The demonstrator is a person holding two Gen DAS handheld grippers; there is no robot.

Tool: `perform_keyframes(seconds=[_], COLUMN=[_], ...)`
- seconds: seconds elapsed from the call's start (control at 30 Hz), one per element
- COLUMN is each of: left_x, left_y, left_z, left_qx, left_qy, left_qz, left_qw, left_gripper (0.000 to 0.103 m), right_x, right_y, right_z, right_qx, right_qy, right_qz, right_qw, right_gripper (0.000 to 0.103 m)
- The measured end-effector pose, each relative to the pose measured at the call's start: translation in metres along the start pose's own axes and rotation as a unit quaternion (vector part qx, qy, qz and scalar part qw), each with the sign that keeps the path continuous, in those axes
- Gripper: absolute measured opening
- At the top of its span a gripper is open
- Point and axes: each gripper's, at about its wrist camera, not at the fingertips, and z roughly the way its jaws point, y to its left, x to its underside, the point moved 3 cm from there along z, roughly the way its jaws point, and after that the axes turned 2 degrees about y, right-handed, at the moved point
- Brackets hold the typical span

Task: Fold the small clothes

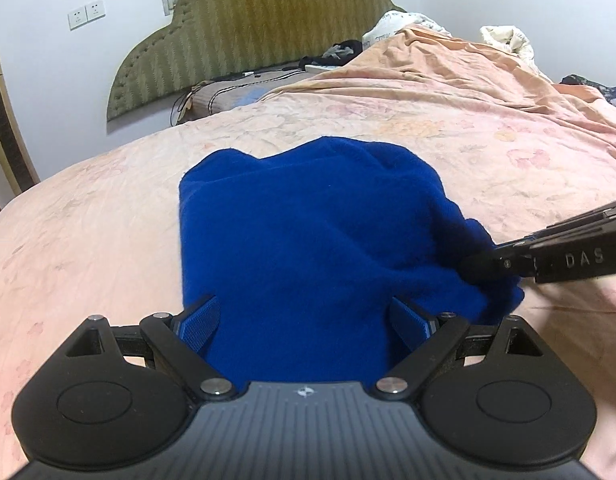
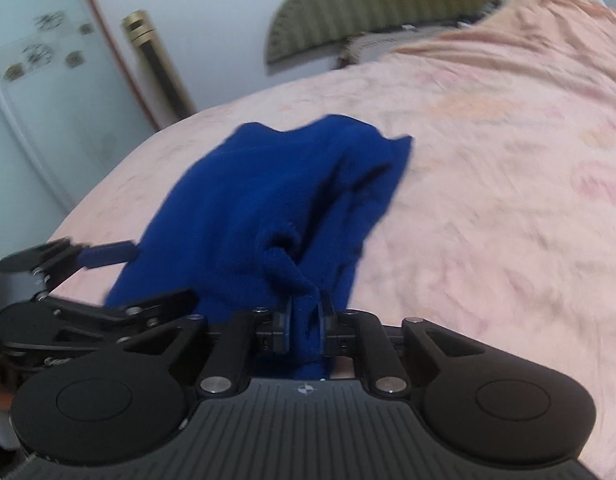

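Note:
A blue knit garment (image 1: 308, 220) lies bunched on the pink bed sheet (image 1: 108, 220). My left gripper (image 1: 304, 316) stands open low over its near edge, and the cloth lies between the wide-spread fingers (image 1: 200, 320) without being pinched. In from the right comes my right gripper (image 1: 484, 268), its tip buried in the garment's right corner. The right wrist view shows the right gripper (image 2: 304, 322) shut on a rolled fold of the blue garment (image 2: 268, 200), which rises into the jaws. At the left of that view the left gripper (image 2: 136, 276) sits at the garment's other edge.
The pink floral sheet (image 2: 488, 160) spreads wide to the right and beyond the garment. A green padded headboard (image 1: 236, 28), pillows and crumpled bedding (image 1: 504, 40) lie at the far end. A gold-trimmed stand (image 2: 156, 64) and a white wall are off the bed's left edge.

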Motion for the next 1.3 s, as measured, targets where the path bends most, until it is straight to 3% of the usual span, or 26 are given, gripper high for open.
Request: perform_keyframes(seconds=[0.17,0.33,0.47,0.5,0.57,0.7,0.77,0.8,0.9,0.97,1.03,1.1,1.13,1.17,1.27,1.3], left_x=[0.003,0.005,0.008,0.008,0.008,0.010,0.013,0.015,0.026,0.035,0.040,0.040,0.040,0.040,0.041,0.042], left_y=[0.005,0.009,0.010,0.010,0.011,0.015,0.024,0.029,0.052,0.067,0.075,0.077,0.076,0.075,0.074,0.077], left_z=[-0.003,-0.004,-0.001,-0.001,-0.003,-0.007,-0.011,-0.012,-0.006,0.002,0.000,0.001,0.001,0.001,0.001,-0.001], left_qx=[0.000,-0.002,-0.007,-0.007,-0.008,-0.009,-0.006,-0.001,0.036,0.071,0.089,0.106,0.118,0.136,0.137,0.137], left_qy=[0.004,0.002,0.008,0.008,0.007,-0.003,-0.014,-0.015,0.008,0.027,0.010,0.010,0.007,0.008,0.011,0.005], left_qz=[-0.010,-0.018,-0.024,-0.026,-0.029,-0.041,-0.062,-0.076,-0.138,-0.187,-0.214,-0.223,-0.223,-0.223,-0.221,-0.223], left_qw=[0.9999,0.9998,0.9997,0.9996,0.9995,0.9991,0.9980,0.9970,0.9898,0.9794,0.9727,0.9691,0.9675,0.9653,0.9657,0.9653], left_gripper=[0.093,0.093,0.093,0.093,0.093,0.093,0.093,0.093,0.093,0.093,0.093,0.092,0.080,0.043,0.014,0.013], right_x=[0.005,0.013,0.017,0.017,0.016,0.013,0.011,0.010,0.011,0.013,0.012,0.011,0.011,0.011,0.012,0.012], right_y=[-0.006,-0.015,-0.026,-0.027,-0.022,-0.007,-0.005,-0.004,-0.003,-0.001,-0.001,0.000,0.001,0.002,0.003,0.004], right_z=[-0.001,-0.012,-0.009,-0.009,-0.011,-0.017,-0.018,-0.017,-0.005,0.000,0.001,0.005,0.007,0.010,0.011,0.010], right_qx=[-0.016,-0.073,-0.055,-0.056,-0.034,0.021,0.015,0.010,0.016,0.013,-0.002,-0.009,-0.009,-0.010,-0.019,-0.028], right_qy=[-0.001,0.003,0.009,0.008,0.001,-0.017,-0.025,-0.024,-0.005,-0.009,-0.010,-0.006,-0.004,-0.003,-0.003,-0.005], right_qz=[0.030,0.085,0.097,0.099,0.084,0.042,0.040,0.039,0.035,0.032,0.041,0.052,0.054,0.056,0.072,0.080], right_qw=[0.999,0.994,0.994,0.993,0.996,0.999,0.999,0.999,0.999,0.999,0.999,0.999,0.998,0.998,0.997,0.996], right_gripper=[0.012,0.011,0.009,0.017,0.023,0.058,0.070,0.071,0.072,0.072,0.061,0.039,0.033,0.027,0.019,0.018])
